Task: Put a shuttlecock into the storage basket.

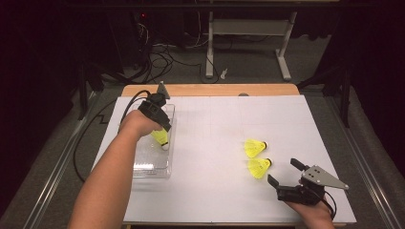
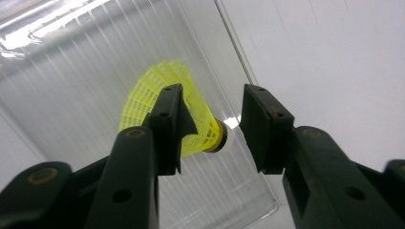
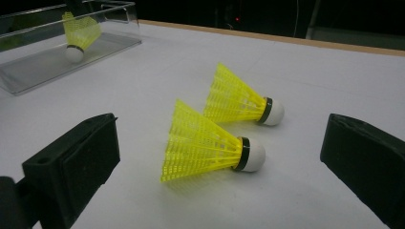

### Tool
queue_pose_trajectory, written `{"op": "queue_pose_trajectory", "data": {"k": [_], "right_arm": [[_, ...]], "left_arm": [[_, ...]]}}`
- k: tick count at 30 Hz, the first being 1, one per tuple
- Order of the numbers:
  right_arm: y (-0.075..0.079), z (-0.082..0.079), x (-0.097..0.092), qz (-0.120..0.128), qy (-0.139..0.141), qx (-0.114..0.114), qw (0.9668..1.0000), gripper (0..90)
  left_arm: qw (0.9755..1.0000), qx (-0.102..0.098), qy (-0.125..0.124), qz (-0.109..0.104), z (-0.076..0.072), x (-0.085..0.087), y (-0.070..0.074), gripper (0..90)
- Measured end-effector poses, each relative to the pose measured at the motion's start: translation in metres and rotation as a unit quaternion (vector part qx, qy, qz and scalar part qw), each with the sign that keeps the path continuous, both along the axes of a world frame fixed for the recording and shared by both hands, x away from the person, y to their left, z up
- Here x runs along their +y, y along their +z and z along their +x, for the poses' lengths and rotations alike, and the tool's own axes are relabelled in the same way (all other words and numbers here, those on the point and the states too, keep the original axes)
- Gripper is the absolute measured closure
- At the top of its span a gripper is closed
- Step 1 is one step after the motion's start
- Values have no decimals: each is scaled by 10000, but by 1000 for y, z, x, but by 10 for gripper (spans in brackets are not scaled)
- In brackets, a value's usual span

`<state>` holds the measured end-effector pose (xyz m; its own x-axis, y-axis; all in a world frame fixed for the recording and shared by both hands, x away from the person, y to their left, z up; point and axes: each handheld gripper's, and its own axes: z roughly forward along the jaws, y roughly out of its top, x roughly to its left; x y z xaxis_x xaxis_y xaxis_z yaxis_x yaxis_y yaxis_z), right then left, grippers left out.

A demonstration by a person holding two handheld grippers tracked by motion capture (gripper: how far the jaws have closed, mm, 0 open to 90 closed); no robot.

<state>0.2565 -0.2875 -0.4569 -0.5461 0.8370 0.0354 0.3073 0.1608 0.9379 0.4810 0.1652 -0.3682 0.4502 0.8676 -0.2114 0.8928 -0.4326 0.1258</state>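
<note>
High view: a person works at a white table (image 1: 219, 143) with 2 hand-held grippers. The left gripper (image 1: 162, 136) hangs over a clear plastic tray (image 1: 153, 167) at the table's left side, pointing down into it. In the left gripper view its jaws stand parted, with a yellow shuttlecock (image 2: 191, 117) between them: the mesh skirt lies against the left jaw, the white cork tip points toward the right jaw, and a gap separates that tip from the right pad, so the pads do not clamp it. The shuttlecock sits inside the tray, its cork down on the ribbed floor near the tray's right wall, as the right gripper view also shows. The right gripper (image 1: 282, 172) rests low at the table's near right corner, jaws spread wide and holding nothing. Just beyond its jaws lie 2 more shuttlecocks on their sides, the nearer shuttlecock (image 3: 210, 143) and the farther shuttlecock (image 3: 241, 98), close together, corks pointing right.
</note>
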Motion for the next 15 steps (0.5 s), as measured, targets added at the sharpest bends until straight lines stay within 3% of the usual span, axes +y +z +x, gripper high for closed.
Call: {"op": "queue_pose_trajectory", "data": {"k": [11, 15], "right_arm": [[0, 0, 1, -21, 8, -22, 10000, 4], [0, 0, 1, -25, 11, -22, 10000, 4]], "left_arm": [[9997, -133, 192, -17, -3, 4, 9, 356], [9998, -122, 148, 2, -5, 5, 12, 278]]}}
